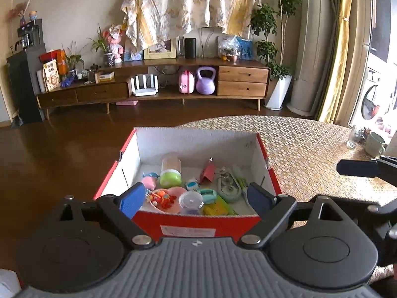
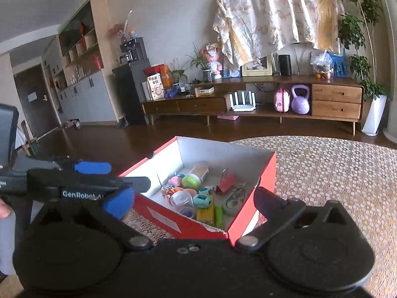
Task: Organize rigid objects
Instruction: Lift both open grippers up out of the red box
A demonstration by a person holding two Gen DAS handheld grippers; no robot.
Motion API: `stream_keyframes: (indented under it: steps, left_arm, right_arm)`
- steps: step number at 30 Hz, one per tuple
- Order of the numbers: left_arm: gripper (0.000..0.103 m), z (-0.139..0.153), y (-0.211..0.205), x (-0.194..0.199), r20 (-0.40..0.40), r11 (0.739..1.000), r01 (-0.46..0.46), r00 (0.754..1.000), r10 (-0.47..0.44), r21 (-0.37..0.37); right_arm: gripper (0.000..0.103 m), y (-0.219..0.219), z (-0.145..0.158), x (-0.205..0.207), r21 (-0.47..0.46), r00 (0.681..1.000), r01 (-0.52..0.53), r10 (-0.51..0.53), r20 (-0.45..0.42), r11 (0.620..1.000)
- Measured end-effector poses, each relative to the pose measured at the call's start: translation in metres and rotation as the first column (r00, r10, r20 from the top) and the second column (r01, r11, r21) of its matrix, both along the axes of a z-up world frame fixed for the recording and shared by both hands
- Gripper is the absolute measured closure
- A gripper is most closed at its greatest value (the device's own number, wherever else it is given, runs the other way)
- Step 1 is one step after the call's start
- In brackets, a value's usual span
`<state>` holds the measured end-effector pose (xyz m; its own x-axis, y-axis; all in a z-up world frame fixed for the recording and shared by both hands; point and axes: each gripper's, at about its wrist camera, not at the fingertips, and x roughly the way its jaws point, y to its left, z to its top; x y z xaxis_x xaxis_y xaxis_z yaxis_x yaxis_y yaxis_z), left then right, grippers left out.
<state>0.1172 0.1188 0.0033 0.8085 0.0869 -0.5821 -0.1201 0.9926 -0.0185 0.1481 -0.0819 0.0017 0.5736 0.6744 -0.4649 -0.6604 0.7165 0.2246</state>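
Observation:
A red cardboard box (image 1: pixel 198 223) with a white inside stands on the patterned table and holds several small rigid items: a green-capped bottle (image 1: pixel 170 171), a pink heart dish (image 1: pixel 165 200), a clear jar (image 1: pixel 190 201), a red clip (image 1: pixel 208 172) and a yellow block (image 1: pixel 215 209). My left gripper (image 1: pixel 196 197) is open and empty, its fingers spread over the box's near wall. My right gripper (image 2: pixel 193 202) is open and empty above the same box (image 2: pixel 250 223), seen from its right corner. The left gripper's fingers (image 2: pixel 91 167) show at the left of the right wrist view.
The table carries a honeycomb-patterned cloth (image 1: pixel 310 154). A glass (image 1: pixel 353 137) and a pale green mug (image 1: pixel 374 144) stand at the far right edge. A wooden TV cabinet (image 1: pixel 153 87) lines the far wall across a dark floor.

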Motion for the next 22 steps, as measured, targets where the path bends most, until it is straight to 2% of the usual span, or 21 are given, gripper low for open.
stream_keyframes:
  steps: [22]
  left_arm:
    - [0.013,-0.003,-0.0082,-0.0107,0.003,1.0,0.016,1.0,-0.016,-0.009]
  right_arm:
    - [0.0,-0.009,-0.007,-0.0052,0.022,0.999,0.02,-0.019,-0.031,1.0]
